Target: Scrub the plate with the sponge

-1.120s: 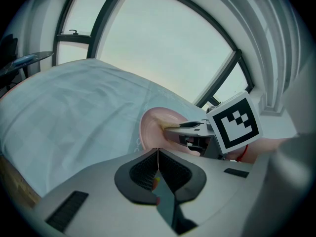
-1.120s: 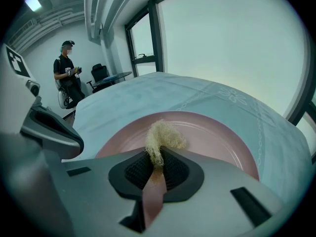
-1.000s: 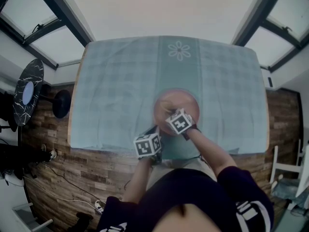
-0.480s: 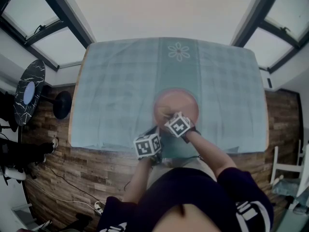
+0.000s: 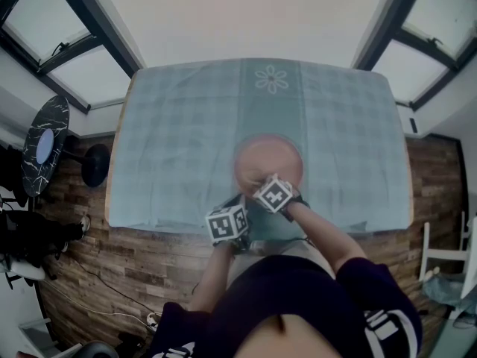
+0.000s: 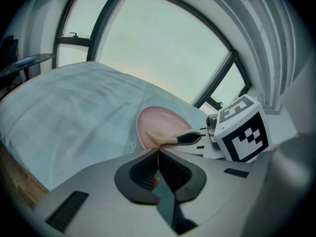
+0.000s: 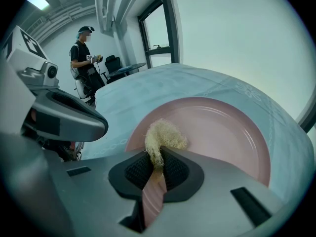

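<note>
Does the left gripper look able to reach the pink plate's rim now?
Probably yes: the plate lies just ahead of the left gripper, whose jaws are shut, with nothing between; the right gripper, holding the sponge, crowds one side.

Plate [image 7: 217, 127] plain pink. Sponge [image 7: 162, 136] pale cream, stringy. Cloth [image 5: 179, 140] on bench light teal check, with a plain teal band down the middle and a white flower [image 5: 272, 79] print at the far end. Grey bodies on left gripper [image 6: 158, 151] and right gripper [image 7: 157, 158]; fingers [image 6: 143, 171] black, ribbed. Marker cubes [image 5: 227, 224] white with black squares. Floor [image 5: 82, 252] brown wood planks. Side table [image 5: 45, 142] at left black with white marble veins. Sleeve [image 5: 365, 282] dark, white print. Window frames [image 5: 98, 21] dark grey.
</note>
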`<state>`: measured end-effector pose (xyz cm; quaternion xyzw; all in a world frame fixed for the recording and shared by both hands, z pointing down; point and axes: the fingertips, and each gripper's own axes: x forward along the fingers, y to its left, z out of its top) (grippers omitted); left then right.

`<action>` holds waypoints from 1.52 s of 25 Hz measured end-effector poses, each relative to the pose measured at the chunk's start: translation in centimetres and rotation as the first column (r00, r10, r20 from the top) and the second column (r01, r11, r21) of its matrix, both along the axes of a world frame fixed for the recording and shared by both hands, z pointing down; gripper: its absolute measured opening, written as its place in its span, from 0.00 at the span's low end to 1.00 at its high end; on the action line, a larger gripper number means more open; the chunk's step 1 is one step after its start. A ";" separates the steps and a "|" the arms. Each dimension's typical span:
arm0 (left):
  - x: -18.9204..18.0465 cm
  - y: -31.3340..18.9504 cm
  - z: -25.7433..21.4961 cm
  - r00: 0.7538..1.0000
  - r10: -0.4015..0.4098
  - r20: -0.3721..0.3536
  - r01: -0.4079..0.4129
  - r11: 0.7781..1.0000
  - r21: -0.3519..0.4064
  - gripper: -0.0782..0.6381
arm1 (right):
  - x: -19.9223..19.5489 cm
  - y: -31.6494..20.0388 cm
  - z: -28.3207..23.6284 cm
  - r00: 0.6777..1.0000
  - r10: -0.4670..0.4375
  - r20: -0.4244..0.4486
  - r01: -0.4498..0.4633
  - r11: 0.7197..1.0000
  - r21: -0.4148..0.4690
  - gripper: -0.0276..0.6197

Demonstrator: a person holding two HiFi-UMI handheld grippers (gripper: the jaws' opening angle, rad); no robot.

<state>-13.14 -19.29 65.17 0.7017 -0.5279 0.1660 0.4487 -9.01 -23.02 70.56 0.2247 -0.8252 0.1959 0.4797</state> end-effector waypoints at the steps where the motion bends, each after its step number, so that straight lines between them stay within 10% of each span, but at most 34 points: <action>1: 0.0 0.0 -0.1 1.000 0.001 0.001 -0.001 1.000 0.002 0.13 | 0.0 0.3 0.0 1.000 -0.004 0.004 0.004 1.000 -0.012 0.10; 19: 1.5 0.7 -0.2 0.999 0.032 0.011 -0.032 0.999 0.001 0.13 | 4.0 3.2 0.3 0.994 -0.072 -0.085 0.064 0.994 -0.088 0.10; 38: 2.4 0.4 -0.2 0.998 0.068 0.014 -0.068 0.998 -0.003 0.13 | 9.5 -0.6 -0.3 0.965 -0.034 -0.259 0.046 0.998 0.041 0.10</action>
